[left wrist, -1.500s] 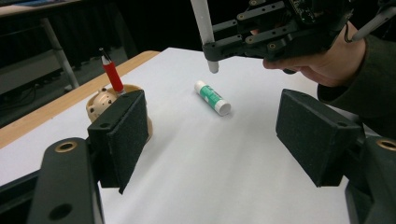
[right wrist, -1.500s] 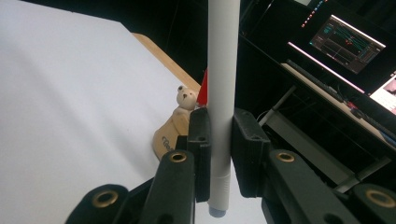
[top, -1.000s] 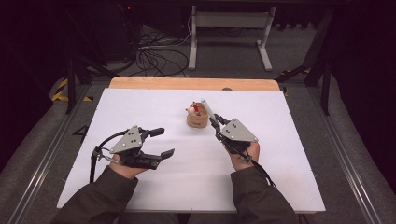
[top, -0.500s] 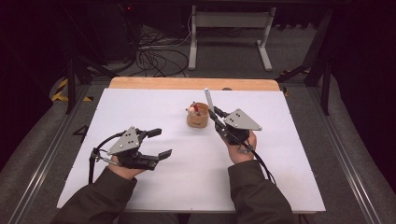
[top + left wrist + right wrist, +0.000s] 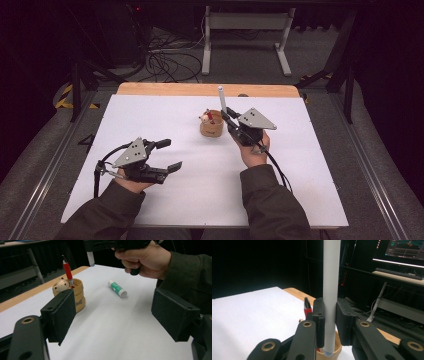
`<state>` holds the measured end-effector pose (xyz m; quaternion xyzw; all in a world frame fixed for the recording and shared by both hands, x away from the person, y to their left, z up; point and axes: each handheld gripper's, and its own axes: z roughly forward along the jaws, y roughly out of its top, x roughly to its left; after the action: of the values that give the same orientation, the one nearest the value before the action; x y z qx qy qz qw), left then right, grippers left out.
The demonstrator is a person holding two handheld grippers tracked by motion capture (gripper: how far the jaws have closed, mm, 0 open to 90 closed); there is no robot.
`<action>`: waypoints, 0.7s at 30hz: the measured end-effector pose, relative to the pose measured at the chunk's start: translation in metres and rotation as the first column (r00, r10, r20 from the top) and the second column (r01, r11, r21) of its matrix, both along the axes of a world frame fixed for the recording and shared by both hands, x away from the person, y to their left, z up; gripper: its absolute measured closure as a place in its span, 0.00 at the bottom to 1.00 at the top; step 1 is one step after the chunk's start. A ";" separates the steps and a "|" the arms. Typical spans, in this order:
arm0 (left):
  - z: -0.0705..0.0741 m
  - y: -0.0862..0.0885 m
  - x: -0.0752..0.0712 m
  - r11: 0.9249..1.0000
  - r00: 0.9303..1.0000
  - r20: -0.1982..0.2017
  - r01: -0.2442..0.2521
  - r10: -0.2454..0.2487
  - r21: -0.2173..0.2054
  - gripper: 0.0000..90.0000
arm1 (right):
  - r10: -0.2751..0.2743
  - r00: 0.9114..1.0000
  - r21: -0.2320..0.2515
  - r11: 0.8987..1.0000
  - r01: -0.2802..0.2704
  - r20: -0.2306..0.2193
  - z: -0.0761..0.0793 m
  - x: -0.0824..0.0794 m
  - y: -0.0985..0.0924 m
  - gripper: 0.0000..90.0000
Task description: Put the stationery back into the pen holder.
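Our left gripper (image 5: 167, 155) sits in the lower left of the high view with its jaws wide apart and nothing between them, resting low over the white table top (image 5: 150, 120). In its own view the two black pads (image 5: 62, 315) frame bare table, with the cup to the upper left and a glue stick (image 5: 117, 288) lying on its side near the middle.

Moving toward the centre, the wooden pen cup (image 5: 211, 125) stands upright, holding a red pen (image 5: 68, 271) and a small bear figure (image 5: 62, 285).

Just right of the cup, our right gripper (image 5: 226, 116) is clamped on a white marker (image 5: 222, 99), held nearly upright. In the right gripper view the marker's lower end (image 5: 328, 351) hangs just above the cup's rim (image 5: 332, 353), close to the red pen.

From here we judge these risks:
- The marker's tip could catch the rim if we lower slightly off centre, and the light cup might tip or slide, since our left gripper is well apart from it and not steadying it.
- The tip could come down on the red pen or the bear, jam, and twist in the pads.
- If we let go while the marker leans outward, it could lever over the rim and roll across the table.
- We cannot tell how much free room is left inside the cup.
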<state>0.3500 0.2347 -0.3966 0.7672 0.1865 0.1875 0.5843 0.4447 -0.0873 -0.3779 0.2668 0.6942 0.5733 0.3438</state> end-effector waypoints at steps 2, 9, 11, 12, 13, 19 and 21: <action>0.000 0.000 0.000 1.000 1.000 0.000 -0.001 0.001 0.000 0.23 | 0.001 1.000 0.010 1.000 -0.001 -0.008 0.000 0.004 0.000 0.88; 0.000 0.002 0.000 1.000 1.000 -0.005 -0.004 0.004 -0.013 0.23 | 0.004 1.000 0.024 1.000 -0.003 -0.022 -0.002 0.013 0.004 0.88; -0.001 0.002 0.000 1.000 1.000 -0.007 -0.003 0.003 -0.012 0.23 | 0.003 1.000 0.035 0.999 -0.002 -0.031 -0.002 0.017 0.006 0.88; -0.001 0.002 0.000 1.000 1.000 -0.004 -0.005 0.005 -0.010 0.23 | 0.003 0.999 0.036 0.999 -0.002 -0.033 -0.003 0.018 0.006 0.88; -0.001 0.003 0.001 1.000 1.000 -0.005 -0.004 0.004 -0.010 0.23 | 0.003 0.999 0.036 0.999 -0.002 -0.033 -0.003 0.018 0.006 0.88; -0.002 0.004 0.001 1.000 1.000 -0.007 -0.004 0.004 -0.015 0.23 | -0.005 0.998 0.062 0.998 0.008 -0.057 -0.008 0.027 0.008 0.88; -0.002 0.004 0.001 1.000 1.000 -0.006 -0.004 0.004 -0.018 0.23 | -0.005 0.998 0.063 0.998 0.009 -0.058 -0.009 0.028 0.008 0.88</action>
<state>0.3510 0.2390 -0.3983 0.7623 0.1913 0.1846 0.5902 0.4728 -0.0790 -0.3868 0.2963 0.6845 0.5857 0.3172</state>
